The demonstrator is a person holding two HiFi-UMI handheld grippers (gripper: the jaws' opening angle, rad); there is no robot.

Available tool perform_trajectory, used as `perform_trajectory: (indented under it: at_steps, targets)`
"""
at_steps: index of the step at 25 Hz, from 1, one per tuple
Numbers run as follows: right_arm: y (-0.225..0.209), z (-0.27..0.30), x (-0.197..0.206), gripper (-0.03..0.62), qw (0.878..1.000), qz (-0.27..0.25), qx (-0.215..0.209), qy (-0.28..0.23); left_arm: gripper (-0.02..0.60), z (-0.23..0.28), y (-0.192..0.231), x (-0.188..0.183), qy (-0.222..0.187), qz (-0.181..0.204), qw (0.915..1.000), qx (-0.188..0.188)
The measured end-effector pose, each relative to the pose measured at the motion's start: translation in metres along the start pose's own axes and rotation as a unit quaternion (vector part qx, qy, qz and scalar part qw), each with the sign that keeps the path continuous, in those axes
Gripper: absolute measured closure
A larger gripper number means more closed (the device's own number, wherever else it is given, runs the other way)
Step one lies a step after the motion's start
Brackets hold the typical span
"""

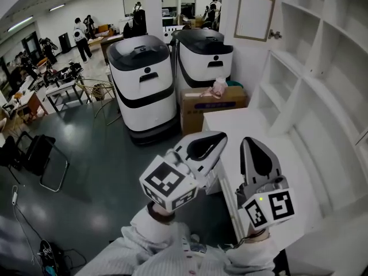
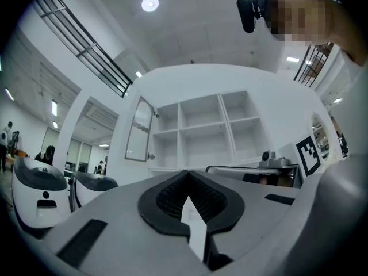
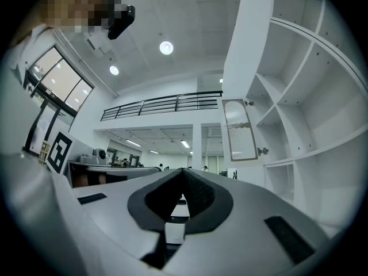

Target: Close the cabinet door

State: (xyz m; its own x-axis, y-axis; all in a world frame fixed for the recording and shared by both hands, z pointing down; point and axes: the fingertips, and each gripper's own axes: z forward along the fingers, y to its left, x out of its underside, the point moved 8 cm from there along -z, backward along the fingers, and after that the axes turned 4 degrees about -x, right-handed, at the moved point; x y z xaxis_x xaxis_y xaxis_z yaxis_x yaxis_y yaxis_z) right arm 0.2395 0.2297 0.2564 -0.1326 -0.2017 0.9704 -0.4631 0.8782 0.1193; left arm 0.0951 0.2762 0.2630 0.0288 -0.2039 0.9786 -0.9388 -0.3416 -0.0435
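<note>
Looking down from the head view, the left gripper (image 1: 214, 144) and the right gripper (image 1: 253, 149) hover side by side over the white counter (image 1: 230, 122), noses aimed towards the cabinet (image 1: 310, 79). The cabinet door (image 1: 256, 10) stands swung open at the far end of the bare shelves, its small knob (image 1: 276, 34) on the edge nearest them; neither tool touches it. Two white machines (image 1: 144, 79) and a cardboard box (image 1: 213, 102) sit on the floor off to the left.

Over to the left gripper view: the jaws are pressed together at the tips with nothing between them. The door (image 2: 140, 130) hangs open ahead, just left of the shelves and well apart from the tool; the other gripper's marker cube (image 2: 307, 154) shows alongside at the right.

Now the right gripper view: the jaws are closed tight on each other and empty. The door (image 3: 240, 130) sits up ahead, right of centre, against the shelves' left edge; which edge carries the hinges is hard to make out through this warped lens.
</note>
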Motion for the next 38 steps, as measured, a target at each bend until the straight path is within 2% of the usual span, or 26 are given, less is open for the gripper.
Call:
perform_trajectory:
  at_steps: [7,15,28,38]
  targets:
    - [-0.016,0.028,0.015,0.582,1.000,0.004,-0.009,0.007,0.571,0.019,0.025,0.009,0.000,-0.001,1.0000,-0.008]
    - [-0.044,0.104,0.031,0.582,1.000,-0.002,0.000,0.014,0.571,0.058,0.100,0.016,-0.001,0.000,1.0000,-0.004]
    - [-0.079,0.233,0.053,0.582,0.999,-0.010,0.052,0.012,0.571,0.116,0.235,0.023,0.000,0.005,0.9990,0.044]
    - [-0.083,0.295,0.072,0.582,0.996,-0.012,0.091,0.017,0.571,0.122,0.305,0.039,0.012,0.000,0.9976,0.069]
